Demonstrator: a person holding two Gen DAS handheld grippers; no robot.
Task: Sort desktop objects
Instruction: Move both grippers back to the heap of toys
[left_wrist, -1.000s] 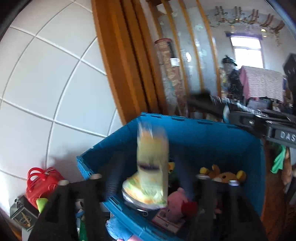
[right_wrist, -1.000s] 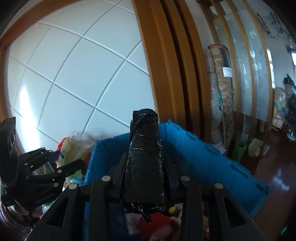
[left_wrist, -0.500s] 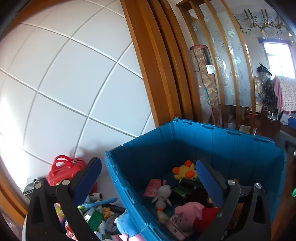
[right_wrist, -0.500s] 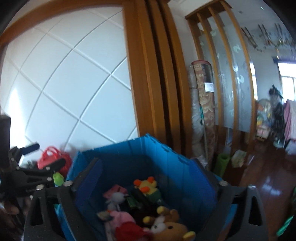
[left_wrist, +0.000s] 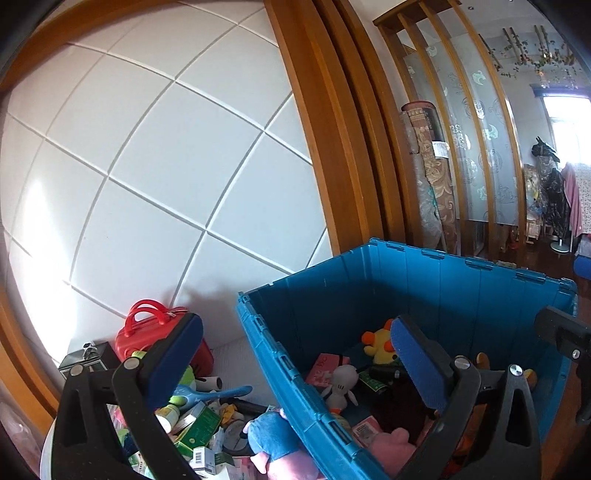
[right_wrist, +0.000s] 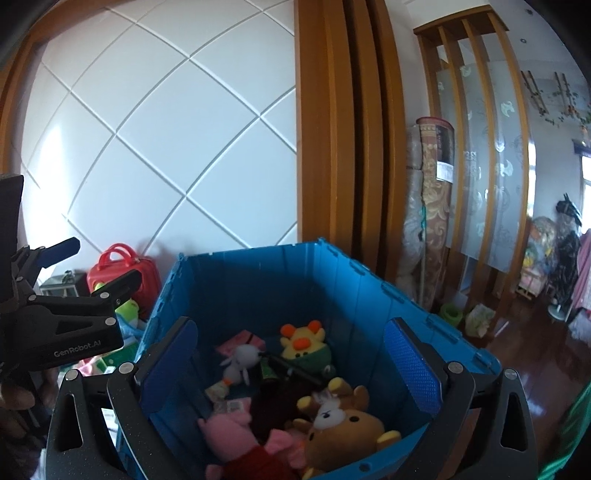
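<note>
**Both grippers empty above the blue bin**

The white panelled wall (left_wrist: 155, 177) fills the background in front of you, with a wooden door frame (left_wrist: 332, 147) running up beside it. Below sits the blue bin (left_wrist: 461, 295), open at the top, its near corner between your two grippers. To its left lies a heap of loose things (left_wrist: 199, 424): small boxes, a bottle and a blue plush, with a red case (left_wrist: 155, 332) standing at the back against the wall.

Your left gripper (left_wrist: 295, 373) hangs over the bin's left rim, fingers wide apart and holding nothing; one finger is over the heap, the other over the inside of the bin. Your right gripper (right_wrist: 288, 365) is over the bin itself, fingers also spread wide and empty.

Inside the bin, from the right wrist view, you have a brown bear (right_wrist: 343, 424) nearest you, a pink pig (right_wrist: 240, 439) to its left, a yellow duck (right_wrist: 303, 339) further back, and a small white doll (right_wrist: 240, 358) beside the duck. A dark object lies among them, too shadowed to make out. A few flat packets rest on the bin floor around the doll.
</note>
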